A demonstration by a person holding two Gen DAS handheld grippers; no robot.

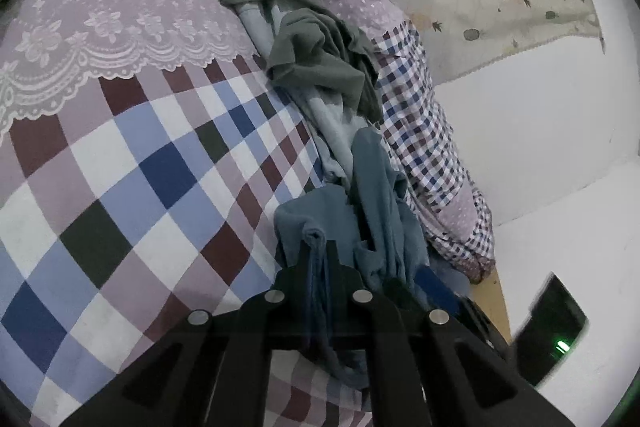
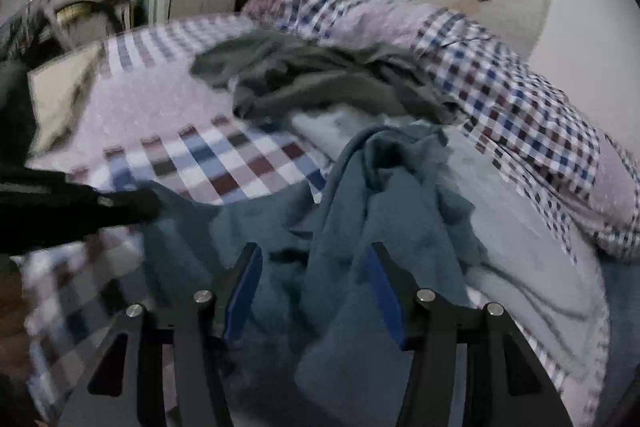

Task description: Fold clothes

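left gripper point(image 1: 319, 247) pinched tight on a bunched fold of the blue garment point(image 1: 380, 187) | right gripper point(image 2: 314, 259) spread wide over same garment, gripping nothing | garment lies crumpled on checkered bedspread point(image 1: 140, 167), green shirt point(image 1: 320, 67) just beyond

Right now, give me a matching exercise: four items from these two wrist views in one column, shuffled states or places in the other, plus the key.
1. left gripper
2. right gripper
3. olive-green garment
4. pale grey garment

A. open, blue cloth between its fingers
B. crumpled at the far end of the pile
C. shut on the blue garment
D. lying under the other clothes

Pairs: 1-C, 2-A, 3-B, 4-D
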